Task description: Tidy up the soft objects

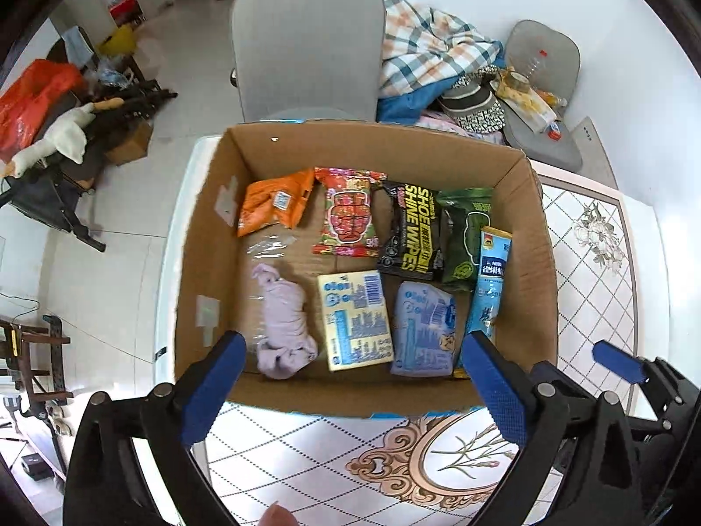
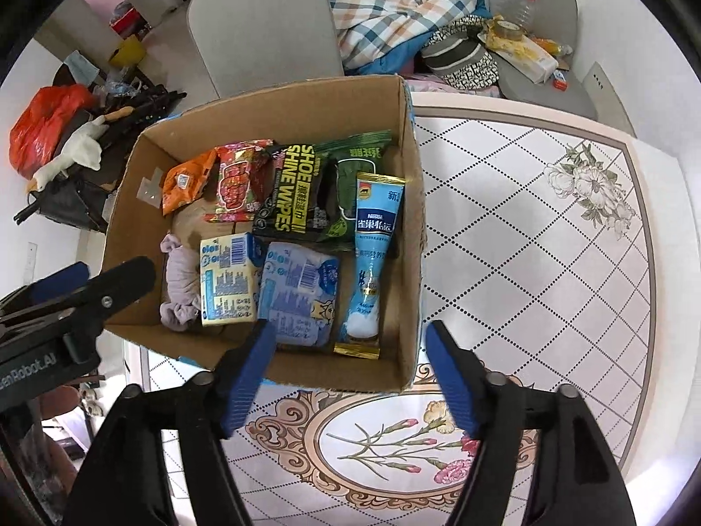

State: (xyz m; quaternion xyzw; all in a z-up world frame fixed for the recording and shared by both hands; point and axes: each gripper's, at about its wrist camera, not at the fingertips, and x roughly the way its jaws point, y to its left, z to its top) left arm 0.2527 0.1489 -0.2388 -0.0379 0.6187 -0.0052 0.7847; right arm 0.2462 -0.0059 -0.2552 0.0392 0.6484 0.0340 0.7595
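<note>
Cardboard box point(image 1: 536, 271) sits open-topped on the patterned counter point(image 2: 504, 228), and every soft thing lies flat on its floor in two rows. Far row, from the box's left wall: an orange pouch point(image 1: 274, 206), a red snack bag point(image 1: 348, 215), a black pack point(image 1: 412, 230) printed "SHOE SHINE WIPES" in yellow, and a green pack point(image 1: 466, 236) touching the wipes. Near row, from the same wall: a lilac cloth roll point(image 1: 285, 324) in clear wrap, a yellow tissue pack point(image 1: 357, 320) with a blue barcode and skyline print, a blue tissue pack point(image 1: 425, 328) with the same print just beside it, and a long blue sachet point(image 2: 372, 258) along the box's right wall, gold-edged at both ends and carrying a Nestlé mark with Chinese characters too small to read.

Left tool point(image 1: 355, 385) hangs above the box's near wall, its blue pads spread wide with nothing between them. Right tool point(image 2: 350, 377) hovers over the box's near right corner, also spread wide and empty; the left tool's black body at the edge of the right wrist view shows the lettering "enRobot.AI".

Beyond the box's far wall stands a grey chair point(image 1: 306, 44), with a checked blanket point(image 1: 429, 44) heaped to its right
</note>
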